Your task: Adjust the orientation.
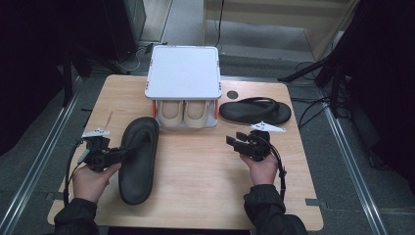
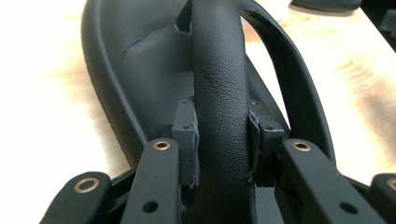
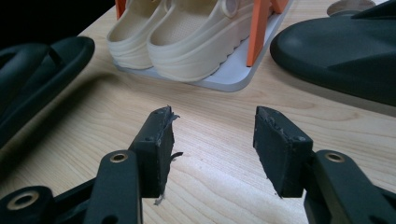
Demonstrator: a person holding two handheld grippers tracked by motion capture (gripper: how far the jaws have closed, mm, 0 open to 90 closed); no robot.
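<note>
L tool (image 1: 113, 155) clamped on strap of black flip-flop (image 1: 138, 159), lying lengthwise on worktop (image 1: 205, 166) left side, toe toward shoe rack (image 1: 183, 73). R tool (image 1: 237, 139) wide, empty; 2nd flip-flop (image 1: 254, 110) lies crosswise just beyond it, so R hand nearer

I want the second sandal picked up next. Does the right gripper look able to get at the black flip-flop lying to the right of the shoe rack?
Probably yes. The right gripper stands open and empty, and only bare table lies between it and the flip-flop.
</note>
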